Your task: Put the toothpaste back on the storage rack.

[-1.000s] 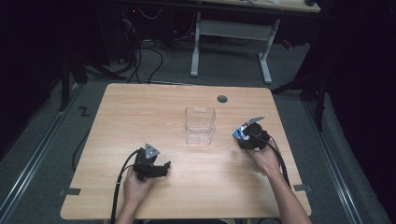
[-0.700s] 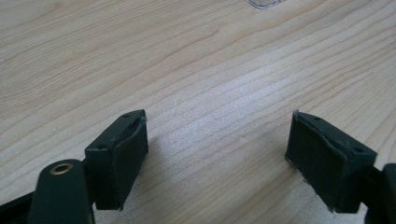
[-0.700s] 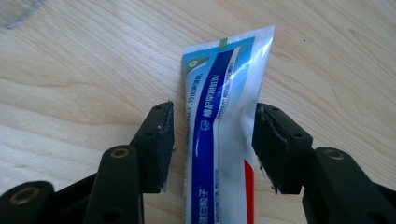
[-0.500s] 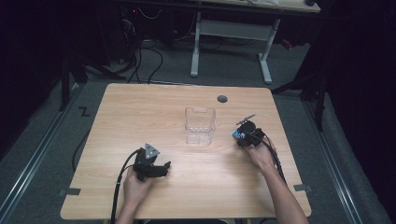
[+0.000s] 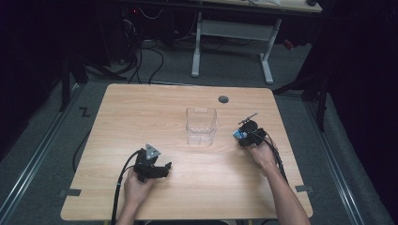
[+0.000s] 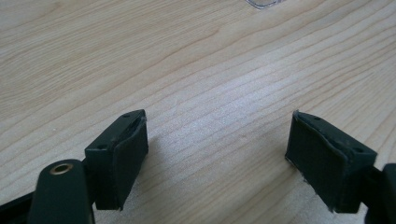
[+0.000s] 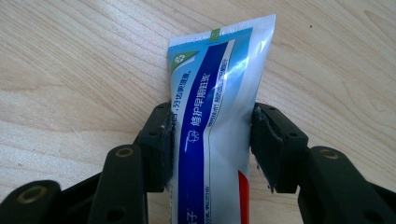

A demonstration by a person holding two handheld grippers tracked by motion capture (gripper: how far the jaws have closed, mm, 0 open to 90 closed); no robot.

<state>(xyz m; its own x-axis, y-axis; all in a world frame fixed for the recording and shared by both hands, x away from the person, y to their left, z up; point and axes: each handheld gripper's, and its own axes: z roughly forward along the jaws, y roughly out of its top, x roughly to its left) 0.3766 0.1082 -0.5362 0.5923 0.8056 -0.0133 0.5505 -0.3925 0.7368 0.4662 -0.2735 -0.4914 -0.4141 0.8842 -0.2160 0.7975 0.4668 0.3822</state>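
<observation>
**Right gripper closes on the toothpaste tube beside the clear box**

I am looking down on a wooden table (image 5: 141, 108) from above, with my two forearms entering from the bottom edge. A second ago my right gripper (image 5: 245, 136) sat a little farther out and higher near the table's right side; now it has come down and slightly inward, and its jaws have just been closing. In the right gripper view, both black pads (image 7: 164, 140) press the sides of a blue-and-white toothpaste tube (image 7: 217, 107), which lies flat on the wood with its crimped end pointing away from me. I judge the grasp is made and the tube is ready to lift, probably toward the clear plastic box (image 5: 201, 125) standing near the table's middle, just to the left of that gripper.

My left gripper (image 6: 215, 154) has kept its place near the front edge. Its jaws stand wide apart over bare wood, gripping nothing.

Hard to make out: from above, the tube is only a small blue patch under the gripper. Its cap end is cut off at the bottom of the right gripper view. Whether the box holds anything I cannot tell.
</observation>
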